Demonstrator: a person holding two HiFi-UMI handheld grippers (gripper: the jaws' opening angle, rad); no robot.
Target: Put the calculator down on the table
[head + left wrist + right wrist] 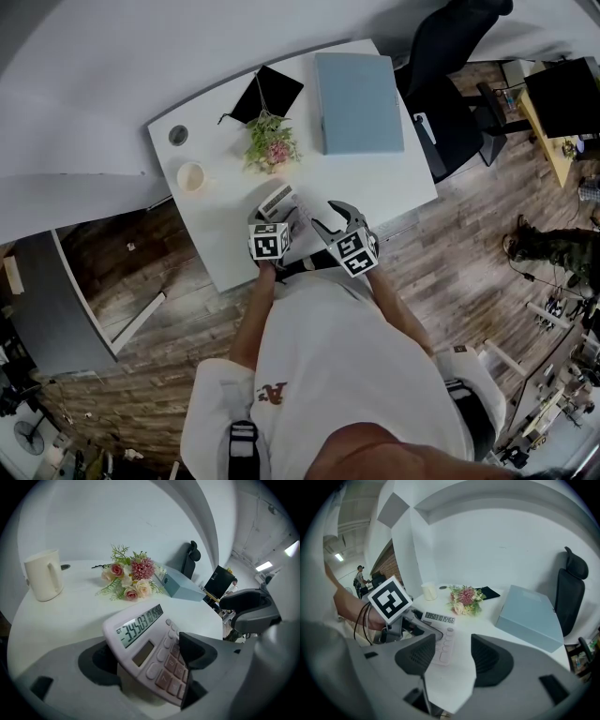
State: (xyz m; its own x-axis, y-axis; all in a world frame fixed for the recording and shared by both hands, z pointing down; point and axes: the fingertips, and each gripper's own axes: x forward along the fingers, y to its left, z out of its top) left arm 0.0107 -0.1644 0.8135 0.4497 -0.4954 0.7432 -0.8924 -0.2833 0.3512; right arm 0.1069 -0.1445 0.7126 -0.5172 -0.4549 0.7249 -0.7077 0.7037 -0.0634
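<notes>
Pale pink calculator (140, 637) – digits across its display, keys up – lies tilted between the left gripper's (149, 657) spread jaws at the white table (70, 620); the right gripper (454, 656) gapes empty.

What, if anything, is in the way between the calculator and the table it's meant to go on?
Nothing visible. The calculator sits between the left gripper's jaws, with bare white table directly beneath it. The flowers, mug and blue box are farther back, clear of it.
</notes>
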